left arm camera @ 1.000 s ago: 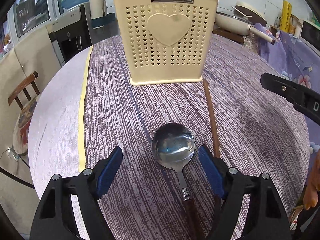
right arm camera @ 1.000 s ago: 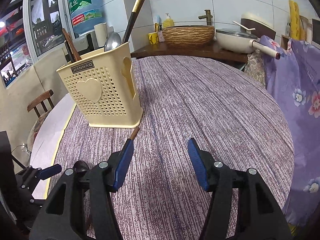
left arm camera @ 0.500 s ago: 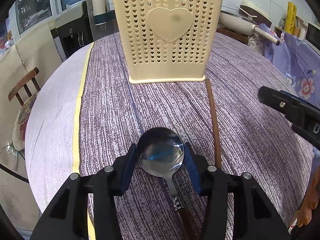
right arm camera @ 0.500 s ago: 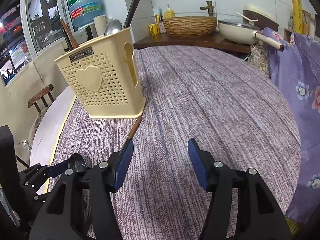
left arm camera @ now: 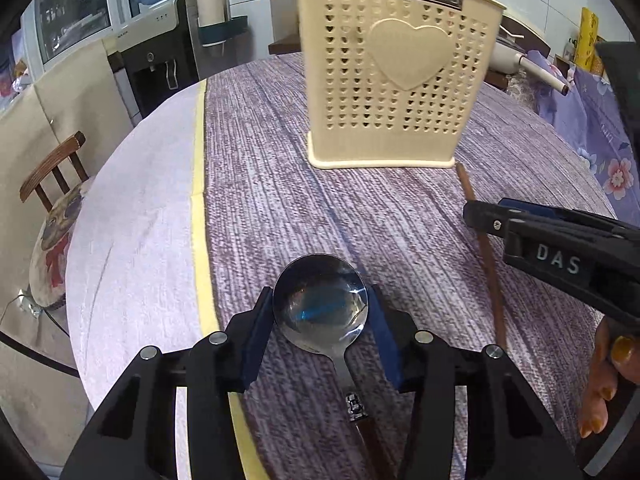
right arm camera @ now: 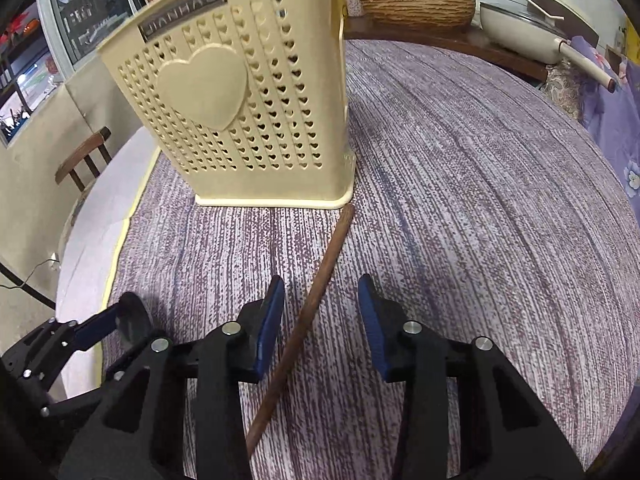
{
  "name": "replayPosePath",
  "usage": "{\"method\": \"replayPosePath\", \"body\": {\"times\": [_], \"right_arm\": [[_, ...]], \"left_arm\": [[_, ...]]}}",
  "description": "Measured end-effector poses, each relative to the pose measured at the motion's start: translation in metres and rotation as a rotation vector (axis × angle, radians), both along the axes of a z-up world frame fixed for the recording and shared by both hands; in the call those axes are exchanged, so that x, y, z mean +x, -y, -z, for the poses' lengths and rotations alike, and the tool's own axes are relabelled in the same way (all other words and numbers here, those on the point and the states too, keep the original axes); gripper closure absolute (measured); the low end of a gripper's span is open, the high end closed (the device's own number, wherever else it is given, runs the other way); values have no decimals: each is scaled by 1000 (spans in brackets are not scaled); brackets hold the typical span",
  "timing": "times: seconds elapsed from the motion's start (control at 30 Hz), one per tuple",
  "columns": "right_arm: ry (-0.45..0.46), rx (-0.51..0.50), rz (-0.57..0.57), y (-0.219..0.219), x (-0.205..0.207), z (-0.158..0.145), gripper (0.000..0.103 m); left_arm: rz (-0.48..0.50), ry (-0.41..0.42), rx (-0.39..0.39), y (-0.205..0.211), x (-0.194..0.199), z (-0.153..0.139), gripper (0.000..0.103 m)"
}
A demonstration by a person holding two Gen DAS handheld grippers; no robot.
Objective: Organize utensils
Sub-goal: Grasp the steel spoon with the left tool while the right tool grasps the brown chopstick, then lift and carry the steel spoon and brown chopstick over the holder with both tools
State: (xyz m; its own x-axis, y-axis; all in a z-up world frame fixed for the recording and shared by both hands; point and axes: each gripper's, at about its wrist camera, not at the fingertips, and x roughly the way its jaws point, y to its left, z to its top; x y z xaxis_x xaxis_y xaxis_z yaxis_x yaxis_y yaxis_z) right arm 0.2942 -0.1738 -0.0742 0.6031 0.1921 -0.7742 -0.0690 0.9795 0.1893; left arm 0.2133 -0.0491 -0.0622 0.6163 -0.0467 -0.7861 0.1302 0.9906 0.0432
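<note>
Our left gripper (left arm camera: 320,316) clamps the spoon (left arm camera: 320,308), its handle cut off below. Our right gripper (right arm camera: 320,320) is closing around the chopstick (right arm camera: 316,304), pads not touching; the holder (right arm camera: 248,112) hides its contents.

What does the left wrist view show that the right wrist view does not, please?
Only the left wrist view shows the spoon's bowl face-on, clamped between the left claw's pads, plus the handle, a water dispenser and fingers on the right claw.

Only the right wrist view shows the right claw closing astride the brown stick, not yet touching it, plus a woven basket.

Both show the cream holder, striped tablecloth, chair and pan.
</note>
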Motion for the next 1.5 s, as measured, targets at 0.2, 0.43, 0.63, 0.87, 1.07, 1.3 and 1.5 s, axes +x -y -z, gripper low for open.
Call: {"method": "replayPosePath", "body": {"times": [0.2,0.43,0.63,0.87,1.07,1.3,1.5], "right_arm": [[12,-74,27,-12,6,1,76],[21,-96,36,-15,7,3,88],[15,-46,30,-3,6,3,90],[-6,90,37,21,2,4,91],[0,183,60,41,0,3,91],[66,272,72,59,-11,-14,92],[184,325,45,66,-30,-53,94]], "left_arm": [[0,11,5,0,0,1,56],[-29,6,12,1,-1,2,46],[-68,0,9,0,-2,1,39],[-81,-7,2,3,2,-1,56],[-72,-7,-3,3,6,-1,56],[-56,51,-65,-1,4,-14,56],[-46,150,-127,-3,-3,-45,56]]}}
